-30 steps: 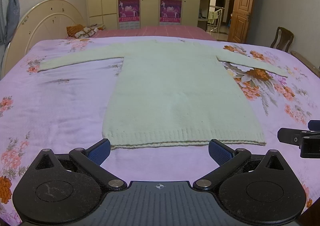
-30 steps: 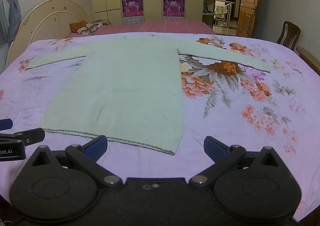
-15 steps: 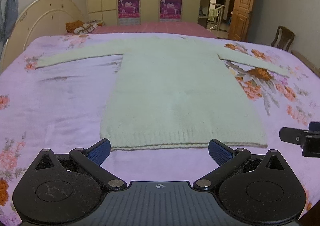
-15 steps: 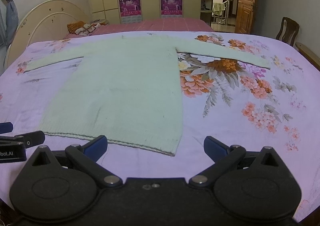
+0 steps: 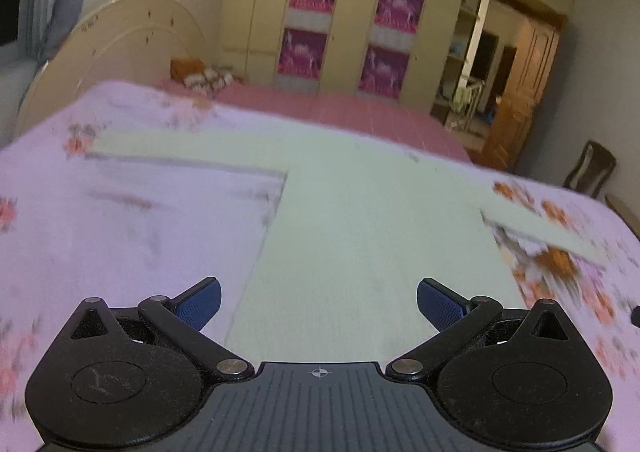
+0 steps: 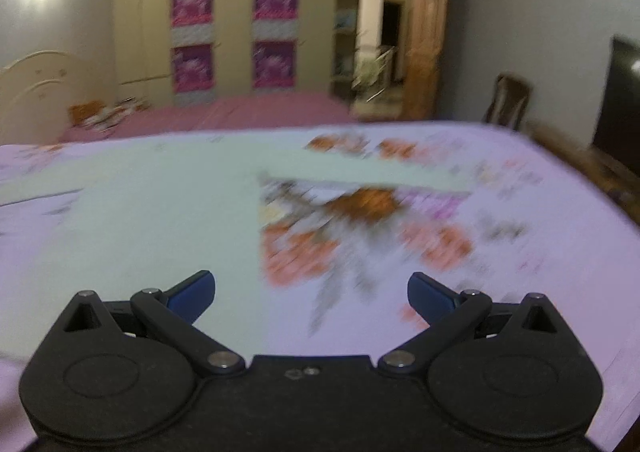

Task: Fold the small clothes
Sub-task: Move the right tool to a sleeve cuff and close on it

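Note:
A pale green knitted sweater (image 5: 360,220) lies flat on the bed with both sleeves spread out sideways. My left gripper (image 5: 319,302) is open above the left half of its body, nothing between the blue pads. In the right wrist view the sweater (image 6: 160,220) fills the left side and its right sleeve (image 6: 360,174) stretches across the flowered sheet. My right gripper (image 6: 311,294) is open over the sweater's right edge and holds nothing. The hem is hidden below both grippers. Both views are blurred by motion.
A lilac flowered sheet (image 5: 120,232) covers the bed; a cream headboard (image 5: 120,40) stands at the left. Behind is a pink bed (image 5: 340,112), a wardrobe with posters (image 5: 352,32), a wooden door (image 5: 524,92) and a chair (image 6: 508,100) at the right.
Both grippers have moved forward over the sweater, from behind the hem to above its body. The hem has dropped out of view. Both stay open.

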A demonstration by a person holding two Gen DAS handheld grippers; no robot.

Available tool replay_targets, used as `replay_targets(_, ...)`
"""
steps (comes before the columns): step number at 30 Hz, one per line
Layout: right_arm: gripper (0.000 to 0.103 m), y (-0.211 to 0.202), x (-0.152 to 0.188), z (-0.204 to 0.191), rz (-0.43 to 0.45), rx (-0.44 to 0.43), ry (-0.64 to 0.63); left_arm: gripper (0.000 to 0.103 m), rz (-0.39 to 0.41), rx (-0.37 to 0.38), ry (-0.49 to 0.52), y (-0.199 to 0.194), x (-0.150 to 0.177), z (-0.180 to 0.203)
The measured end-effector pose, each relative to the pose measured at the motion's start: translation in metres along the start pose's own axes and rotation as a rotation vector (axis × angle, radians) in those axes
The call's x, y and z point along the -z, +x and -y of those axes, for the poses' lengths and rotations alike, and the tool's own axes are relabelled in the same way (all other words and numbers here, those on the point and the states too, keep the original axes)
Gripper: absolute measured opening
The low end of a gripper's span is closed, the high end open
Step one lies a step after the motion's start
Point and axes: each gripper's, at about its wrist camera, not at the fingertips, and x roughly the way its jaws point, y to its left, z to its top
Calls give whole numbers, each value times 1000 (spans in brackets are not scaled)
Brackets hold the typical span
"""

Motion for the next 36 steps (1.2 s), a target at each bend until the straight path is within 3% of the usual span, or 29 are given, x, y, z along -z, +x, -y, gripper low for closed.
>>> replay_targets(5,102,40,-26,31,44,3,99,103,-23,-33,81,53,-27,8)
replay_targets(9,98,82,-43,51,53,52,151,103,-5,-52,65,98,-50,-2)
replay_targets(12,81,121,-55,74,41,62,207,103,32,-85,110,129,-70,-7)
replay_targets(13,70,132,-57,82,39,68,227,103,44,-85,120,136,-76,-8)
replay_targets(15,62,163,-62,103,28,79,288,103,75,-96,138,157,-92,-13)
replay_targets(21,56,244,-57,176,-40,88,582,102,106,-110,134,216,-124,-27)
replay_targets(23,46,264,-50,195,-62,79,675,102,93,-103,116,234,-127,-32)
replay_targets(30,41,316,-35,227,-91,49,837,102,18,-72,101,272,-102,-45)
replay_targets(36,33,333,-21,238,-81,39,921,101,-16,-82,83,287,-96,-50)
